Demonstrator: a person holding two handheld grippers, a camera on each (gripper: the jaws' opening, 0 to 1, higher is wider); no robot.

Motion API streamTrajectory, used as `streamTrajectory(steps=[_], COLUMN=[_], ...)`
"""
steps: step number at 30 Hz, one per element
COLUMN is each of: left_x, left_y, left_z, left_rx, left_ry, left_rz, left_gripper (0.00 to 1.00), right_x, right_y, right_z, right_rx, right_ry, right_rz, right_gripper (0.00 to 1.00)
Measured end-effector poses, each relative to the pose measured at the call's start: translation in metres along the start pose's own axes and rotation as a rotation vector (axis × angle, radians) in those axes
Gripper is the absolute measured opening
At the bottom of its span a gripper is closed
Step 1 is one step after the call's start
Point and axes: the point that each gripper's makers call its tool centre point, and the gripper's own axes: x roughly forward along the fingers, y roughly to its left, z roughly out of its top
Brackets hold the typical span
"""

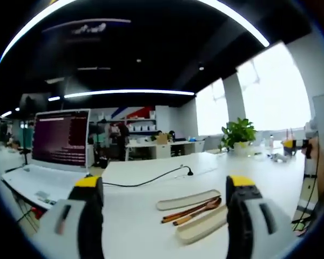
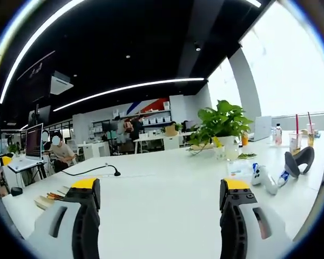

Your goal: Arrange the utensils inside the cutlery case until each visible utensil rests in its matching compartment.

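Left gripper view gives me my best look at the work: on the white table (image 1: pixel 151 221) lie two long beige parts of the cutlery case (image 1: pixel 202 225), the nearer tray and a flatter lid (image 1: pixel 187 199) beyond it, well apart from each other. Between them, on the bare tabletop and outside either part, rest the wooden utensils (image 1: pixel 191 211), a spoon and what look like chopsticks, lying side by side; the tray looks empty from here. My left gripper (image 1: pixel 164 189) hovers above the table short of them, jaws spread wide with nothing between them. A black cable (image 1: pixel 151 177) trails across the table behind, and a laptop (image 1: pixel 56 143) stands open at the left.

From the right gripper view I see the same case and utensils far off at the left edge, too small to sort out. My right gripper (image 2: pixel 159 189) is also spread wide and empty over bare tabletop. A potted plant (image 2: pixel 220 125) and a white game controller (image 2: pixel 264 178) sit further along.
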Motion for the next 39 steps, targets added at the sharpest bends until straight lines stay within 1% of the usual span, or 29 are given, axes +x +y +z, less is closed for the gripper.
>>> streamTrajectory(steps=[4,7,14,17,19,21,23,26,27,31,34,35,37,39], left_x=[0.001,0.001,-0.001,-0.002,-0.002,-0.002,-0.002,-0.003,-0.003,-0.003,-0.003,-0.004,-0.004,-0.003], left_y=[-0.003,-0.001,0.0,0.001,0.003,0.004,0.003,0.0,-0.001,0.0,0.006,0.008,0.009,0.007], left_z=[-0.003,-0.004,-0.005,-0.004,-0.002,0.0,-0.001,-0.003,-0.003,-0.005,-0.006,-0.006,-0.007,-0.009], left_rx=[0.005,0.007,0.006,0.004,0.007,0.013,0.011,0.015,0.015,0.015,0.029,0.033,0.038,0.044], left_ry=[0.012,0.014,0.015,0.01,-0.002,-0.011,-0.006,0.005,0.006,0.012,0.018,0.015,0.017,0.022], left_rz=[-0.011,-0.002,0.0,0.003,0.011,0.014,0.01,0.0,-0.003,-0.004,0.015,0.021,0.025,0.013], left_gripper=[1.0,1.0,1.0,1.0,1.0,1.0,1.0,1.0,1.0,1.0,0.98,0.96,0.96,0.96], right_x=[0.0,0.0,0.0,0.001,-0.001,-0.001,0.0,0.004,0.007,0.009,0.01,0.012,0.012,0.012], right_y=[-0.001,0.0,0.003,0.009,0.017,0.019,0.019,0.031,0.038,0.046,0.048,0.049,0.048,0.046], right_z=[0.001,-0.001,0.004,0.0,0.005,0.006,0.006,0.003,-0.002,-0.002,0.005,0.007,0.006,0.01], right_rx=[-0.003,0.005,0.02,0.018,0.032,0.04,0.036,0.096,0.102,0.101,0.108,0.102,0.067,0.049], right_ry=[-0.002,0.002,-0.024,0.001,-0.019,-0.029,-0.03,-0.036,-0.026,-0.03,-0.063,-0.06,-0.034,-0.031], right_rz=[-0.001,0.001,0.014,0.05,0.087,0.089,0.089,0.163,0.187,0.214,0.227,0.229,0.224,0.226], right_gripper=[0.96,0.95,0.95,0.93,0.93,0.93,0.93,0.89,0.89,0.89,0.89,0.89,0.89,0.89])
